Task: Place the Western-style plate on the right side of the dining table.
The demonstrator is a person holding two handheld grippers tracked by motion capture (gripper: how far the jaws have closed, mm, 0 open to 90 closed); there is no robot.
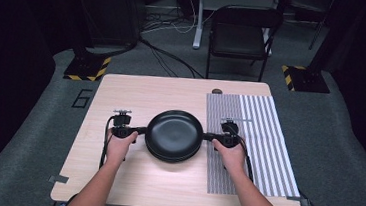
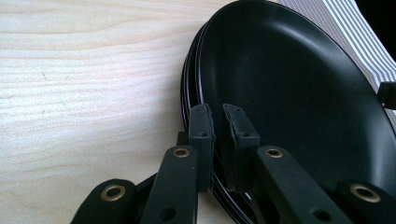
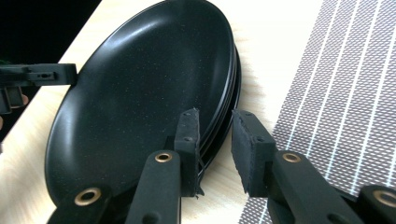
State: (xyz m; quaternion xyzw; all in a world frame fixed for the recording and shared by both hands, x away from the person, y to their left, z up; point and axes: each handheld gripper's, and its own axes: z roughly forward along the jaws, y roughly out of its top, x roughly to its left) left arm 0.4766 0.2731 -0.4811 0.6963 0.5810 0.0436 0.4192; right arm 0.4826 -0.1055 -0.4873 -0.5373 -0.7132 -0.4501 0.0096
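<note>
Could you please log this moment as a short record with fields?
Surface: light wooden table
Main items: stack of black plates, mid-table
Mat: striped placemat, on the table's right side, just right of the plates
Left tool: jaws narrowly astride the rim of the stack's left edge
Right tool: open, jaws astride the stack's right rim
Beyond table: black chair on grey floor

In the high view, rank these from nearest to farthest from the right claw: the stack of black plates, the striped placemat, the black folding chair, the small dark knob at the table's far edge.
1. Striped placemat, under the right claw, and stack of black plates, at its tips: too close to call.
2. Small dark knob, at the far edge.
3. Black folding chair, beyond the table.
</note>
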